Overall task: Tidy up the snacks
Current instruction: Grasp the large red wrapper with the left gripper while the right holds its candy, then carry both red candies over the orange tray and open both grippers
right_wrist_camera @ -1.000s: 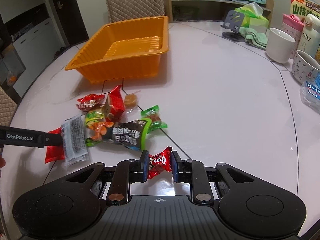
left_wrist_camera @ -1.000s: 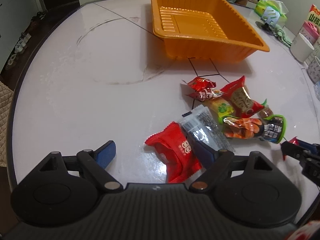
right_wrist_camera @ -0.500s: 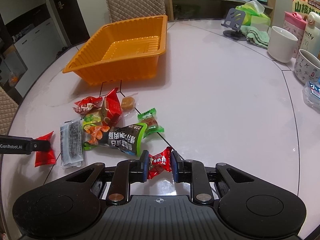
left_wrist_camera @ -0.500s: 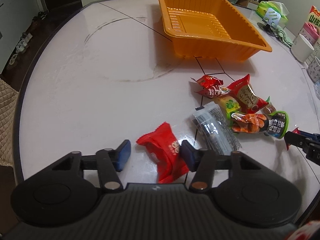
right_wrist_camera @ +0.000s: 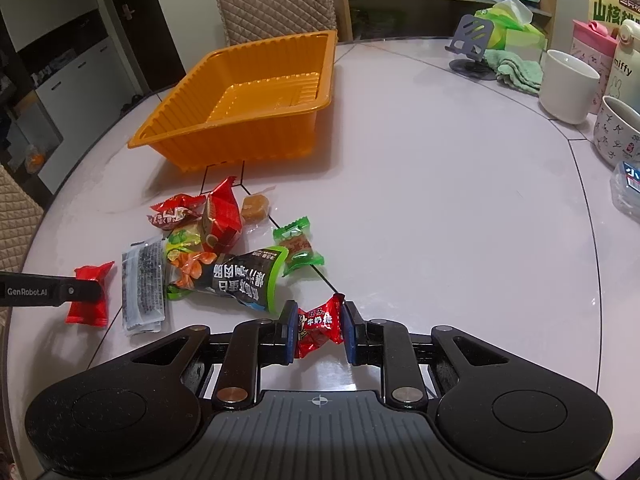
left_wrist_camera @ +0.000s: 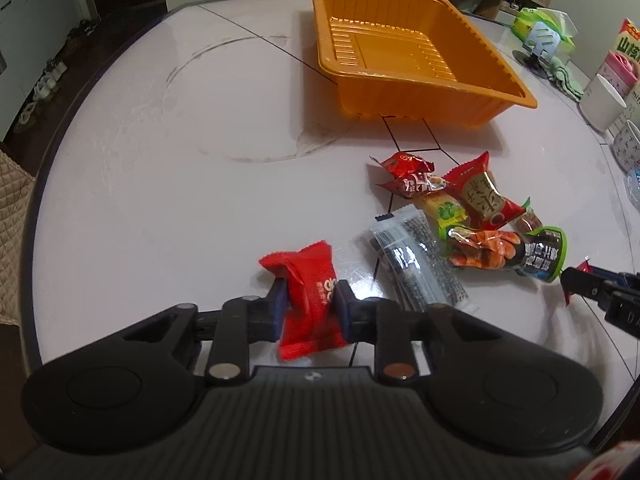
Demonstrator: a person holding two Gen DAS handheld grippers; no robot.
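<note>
Left gripper (left_wrist_camera: 309, 305): jaws just closed in, blue pads now pressing both sides of a red pillow-shaped snack packet (left_wrist_camera: 310, 300), which bulges out ahead of the pads and hangs below them. Just right of those jaws, flat on the white table (left_wrist_camera: 160, 184): a clear sachet of dark printed contents (left_wrist_camera: 416, 266). Further right and ahead: a heap of wrappers, namely a black-and-green shrimp-print pouch (left_wrist_camera: 508, 250), a red-and-tan packet (left_wrist_camera: 484, 198), a yellow-green sweet (left_wrist_camera: 442, 210) and two small red foil candies (left_wrist_camera: 408, 172). Well ahead of the jaws and a little right, an orange plastic tray (left_wrist_camera: 412, 92), nothing visible inside.

Right gripper (right_wrist_camera: 318, 330): jaws narrow, clamped on a small red twist-wrapped candy (right_wrist_camera: 318, 330) with white lettering, ends flaring above and below the pads. Just ahead and left of these jaws: the same shrimp-print pouch (right_wrist_camera: 236, 274), then a green-wrapped sweet (right_wrist_camera: 298, 246) straight ahead, and a bare brown caramel-like block (right_wrist_camera: 255, 206) further on. Far left: the clear sachet (right_wrist_camera: 144, 286), and beyond it the red packet (right_wrist_camera: 90, 294) pinched in the tip of the other gripper (right_wrist_camera: 86, 291). Orange tray (right_wrist_camera: 236, 136) well ahead and left of the jaws. Far right of the jaws, near the table's edge: a white mug (right_wrist_camera: 568, 86), a patterned cup (right_wrist_camera: 618, 130), a green cloth (right_wrist_camera: 518, 72) and a grey phone stand (right_wrist_camera: 472, 46).
</note>
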